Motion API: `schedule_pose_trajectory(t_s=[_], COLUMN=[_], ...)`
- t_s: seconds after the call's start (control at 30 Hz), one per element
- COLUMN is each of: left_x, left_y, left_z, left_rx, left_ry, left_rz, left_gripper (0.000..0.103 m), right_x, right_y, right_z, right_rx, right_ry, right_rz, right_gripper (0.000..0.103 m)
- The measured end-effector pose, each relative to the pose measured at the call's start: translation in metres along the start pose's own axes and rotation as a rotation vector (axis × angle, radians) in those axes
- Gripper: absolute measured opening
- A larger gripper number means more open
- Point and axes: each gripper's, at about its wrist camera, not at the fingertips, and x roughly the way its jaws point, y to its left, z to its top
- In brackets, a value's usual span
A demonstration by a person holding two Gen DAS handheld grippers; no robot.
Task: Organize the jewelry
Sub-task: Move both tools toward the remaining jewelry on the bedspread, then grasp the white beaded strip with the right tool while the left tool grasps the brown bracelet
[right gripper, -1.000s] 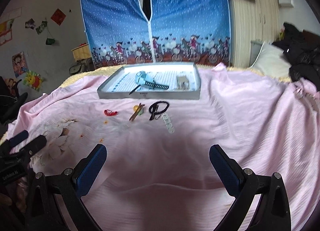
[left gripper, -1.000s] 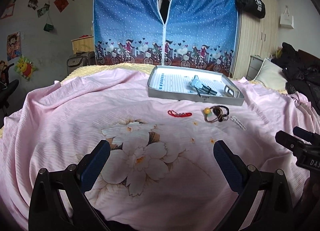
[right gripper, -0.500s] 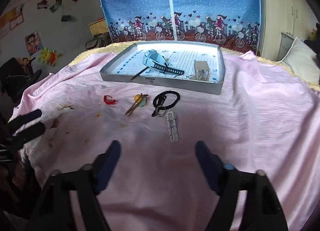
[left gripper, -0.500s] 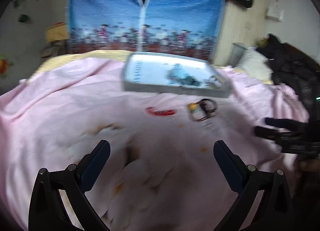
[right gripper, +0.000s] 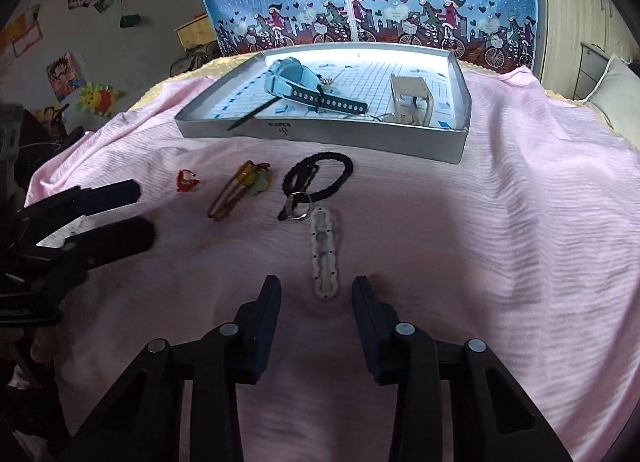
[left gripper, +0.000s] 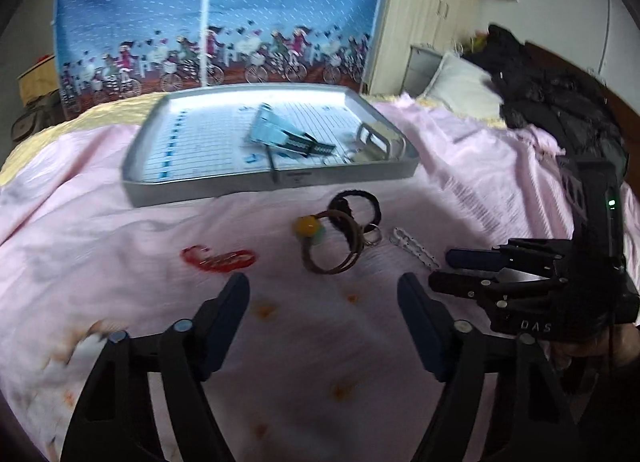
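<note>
Right on the pink bed sheet (right gripper: 520,246) sits a gray metal tray (right gripper: 340,133). Inside the tray lies a light blue watch (right gripper: 294,79) with a dark strap full of holes. A thin dark stick (right gripper: 252,115) leans over the tray's front wall next to it. Over on the tray's right side stands a small pale stand (right gripper: 412,99); it is too blurry to say more.

Just in front of the tray, on the sheet, lie the other little things. A small red piece (right gripper: 186,181) is on the left. Next comes a brown band with a yellow bead (left gripper: 332,240). Beside that is a black hair tie (right gripper: 320,177), with a small metal ring (right gripper: 298,209) touching its near end. A white bracelet (right gripper: 325,258) lies closest, stretched out long.

The right gripper (right gripper: 316,296) is low over the sheet. Its fingers are spread apart, one on each side of the near end of the white bracelet, and they hold nothing. The left gripper (left gripper: 324,290) is just before the brown band. Its fingers are spread wide too, and nothing is between them.
</note>
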Motion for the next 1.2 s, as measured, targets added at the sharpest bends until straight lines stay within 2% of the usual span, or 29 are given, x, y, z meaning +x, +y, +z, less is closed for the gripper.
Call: schedule_pose_trajectory(t_s=[0.1, 0.17, 0.37, 0.43, 0.47, 0.67, 0.73, 0.8, 0.9, 1.0, 1.2], left_x=[0.019, 0.031, 0.053, 0.059, 0.061, 0.053, 0.049, 0.049, 0.048, 0.043, 0.032], left_y=[-0.006, -0.007, 0.002, 0.007, 0.01, 0.02, 0.021, 0.022, 0.024, 0.023, 0.027], left_z=[0.006, 0.008, 0.009, 0.009, 0.009, 0.004, 0.003, 0.001, 0.0, -0.003, -0.001], left_rx=[0.039, 0.041, -0.034, -0.069, -0.086, -0.142, -0.15, -0.16, -0.168, -0.181, -0.214], left_ry=[0.035, 0.048, 0.066, 0.076, 0.077, 0.018, -0.001, -0.002, -0.013, -0.041, -0.068], left_rz=[0.022, 0.024, 0.008, 0.006, 0.003, -0.006, -0.001, 0.007, -0.002, -0.003, 0.017], left_gripper=[0.057, 0.054, 0.044, 0.033, 0.032, 0.025, 0.016, 0.012, 0.011, 0.004, 0.001], right_x=[0.006, 0.008, 0.011, 0.011, 0.012, 0.019, 0.021, 0.021, 0.02, 0.023, 0.021], right_y=[-0.005, -0.009, -0.012, -0.011, -0.012, -0.013, -0.01, -0.006, -0.003, -0.001, 0.0], right_z=[0.003, 0.004, 0.005, 0.005, 0.005, 0.008, 0.009, 0.009, 0.008, 0.008, 0.008], right_rx=[0.01, 0.021, 0.059, 0.062, 0.067, 0.081, 0.073, 0.06, 0.047, 0.044, 0.056], right_ry=[0.004, 0.001, -0.016, -0.021, -0.021, -0.019, -0.019, -0.021, -0.02, -0.014, -0.016], right_rz=[-0.002, 0.003, 0.002, -0.002, 0.001, 0.007, 0.003, -0.008, -0.008, -0.006, -0.006], right_gripper=[0.029, 0.028, 0.028, 0.028, 0.028, 0.029, 0.029, 0.028, 0.021, 0.013, 0.013])
